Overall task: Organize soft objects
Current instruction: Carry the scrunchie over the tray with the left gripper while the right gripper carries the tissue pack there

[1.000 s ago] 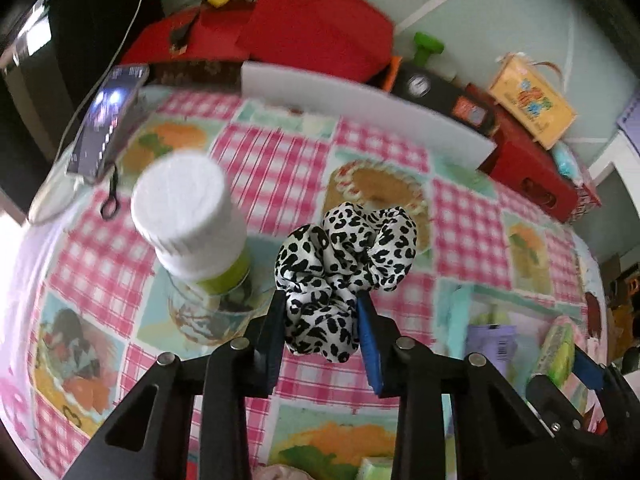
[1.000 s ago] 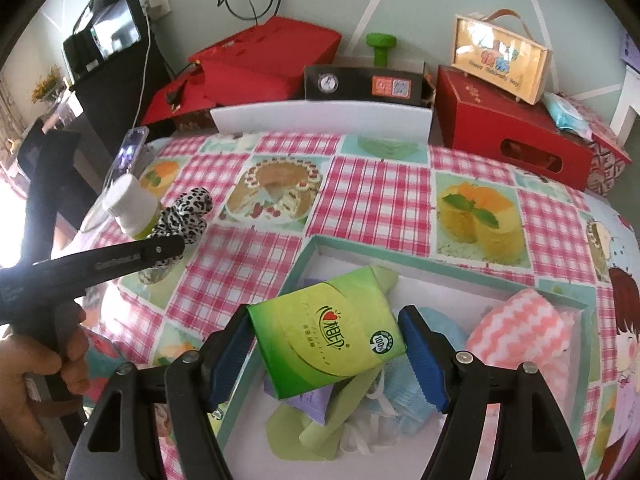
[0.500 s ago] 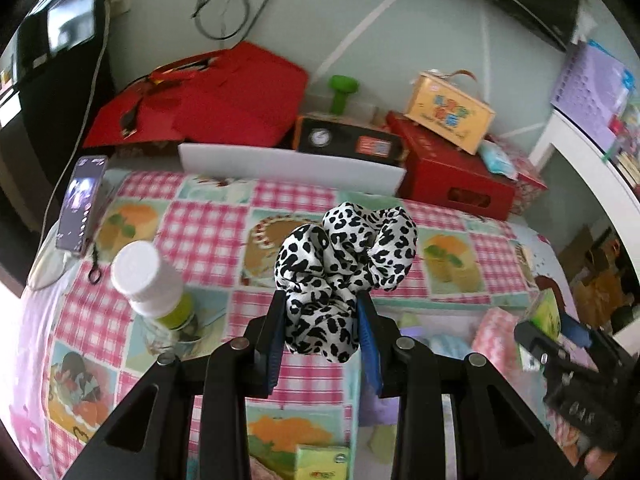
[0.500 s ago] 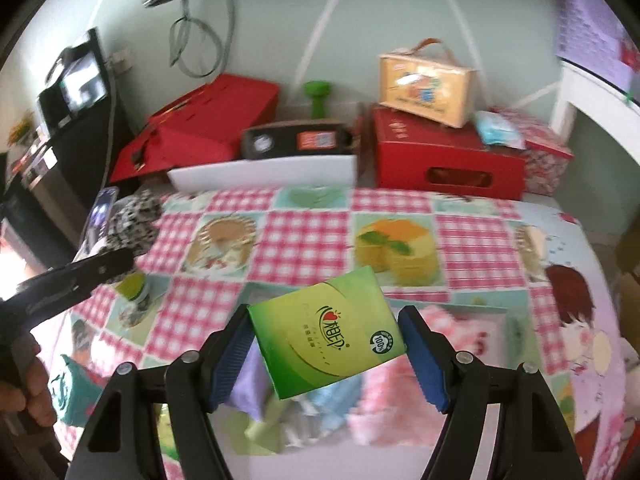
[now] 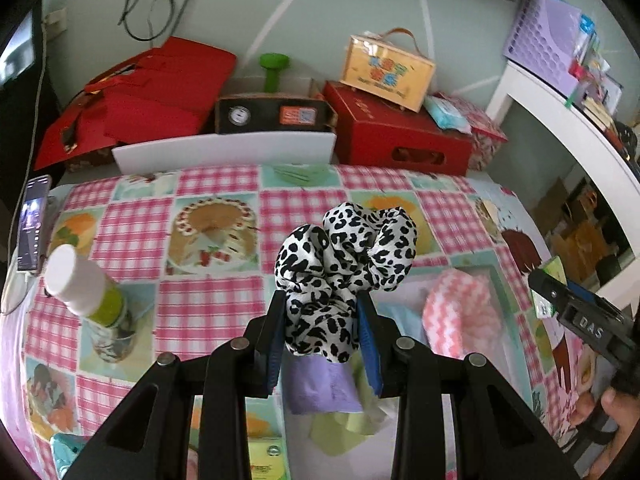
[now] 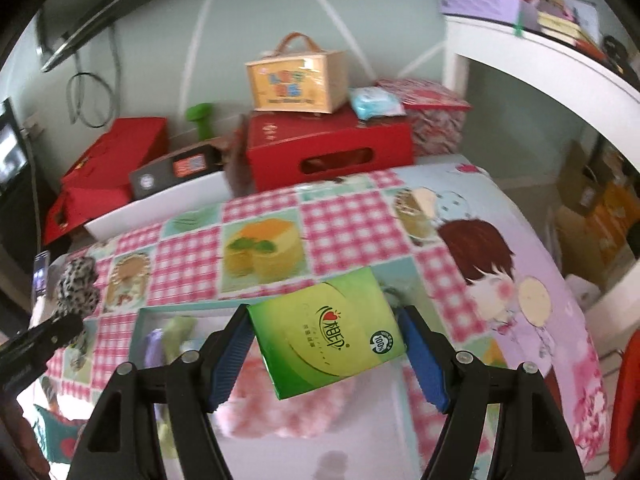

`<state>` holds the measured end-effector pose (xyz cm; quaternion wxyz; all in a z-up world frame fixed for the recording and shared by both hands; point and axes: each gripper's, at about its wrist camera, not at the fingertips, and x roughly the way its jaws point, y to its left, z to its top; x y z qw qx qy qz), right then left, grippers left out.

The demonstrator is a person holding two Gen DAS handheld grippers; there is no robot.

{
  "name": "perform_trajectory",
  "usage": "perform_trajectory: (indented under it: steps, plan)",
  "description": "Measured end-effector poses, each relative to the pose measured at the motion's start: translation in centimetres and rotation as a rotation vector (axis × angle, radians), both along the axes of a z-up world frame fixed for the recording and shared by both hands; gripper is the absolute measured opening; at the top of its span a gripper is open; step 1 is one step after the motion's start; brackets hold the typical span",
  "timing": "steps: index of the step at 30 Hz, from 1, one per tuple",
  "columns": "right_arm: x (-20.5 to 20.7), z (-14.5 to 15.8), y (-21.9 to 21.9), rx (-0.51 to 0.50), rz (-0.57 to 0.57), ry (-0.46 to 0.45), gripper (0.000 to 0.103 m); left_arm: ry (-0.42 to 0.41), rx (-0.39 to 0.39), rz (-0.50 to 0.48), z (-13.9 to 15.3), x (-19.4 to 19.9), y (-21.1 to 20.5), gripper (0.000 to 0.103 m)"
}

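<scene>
A glossy, ruffled leopard-print scrunchie (image 5: 344,276) sits pinched in the left gripper (image 5: 322,340), above a shallow tray (image 5: 510,320) holding a fuzzy pink cloth (image 5: 456,312). The right gripper (image 6: 326,356) clamps a flat green tissue pack (image 6: 326,338) over the checked tablecloth (image 6: 344,232).

My table (image 5: 224,312), dressed in a cake-print checked cloth

Left of my left gripper (image 5: 322,332) stands a white-capped bottle (image 5: 86,294); a teal-rimmed tray (image 5: 506,280) lies beneath.

glossy satin scrunchie (image 5: 346,264), shiny plastic-wrapped tissue pack (image 6: 329,336), fuzzy pink cloth (image 5: 456,312), smooth printed tablecloth (image 5: 216,308)
</scene>
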<state>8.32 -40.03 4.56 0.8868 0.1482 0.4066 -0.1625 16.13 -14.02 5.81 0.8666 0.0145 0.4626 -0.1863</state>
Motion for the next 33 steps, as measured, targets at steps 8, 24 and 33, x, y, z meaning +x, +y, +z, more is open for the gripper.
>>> perform_trajectory:
  steps: [8, 24, 33]
  plan:
    - [0.9, -4.2, -2.0, 0.089, -0.047, 0.088, 0.076, 0.061, 0.032, -0.059, -2.5, -0.2, -2.9, 0.035]
    - [2.8, -7.8, -0.7, 0.139, 0.011, 0.178, 0.076, 0.154, 0.116, -0.141, -7.1, -1.2, -7.0, 0.035]
    - [3.2, -8.5, -0.4, 0.149, 0.024, 0.192, 0.076, 0.179, 0.129, -0.125, -8.3, -0.8, -6.8, 0.035]
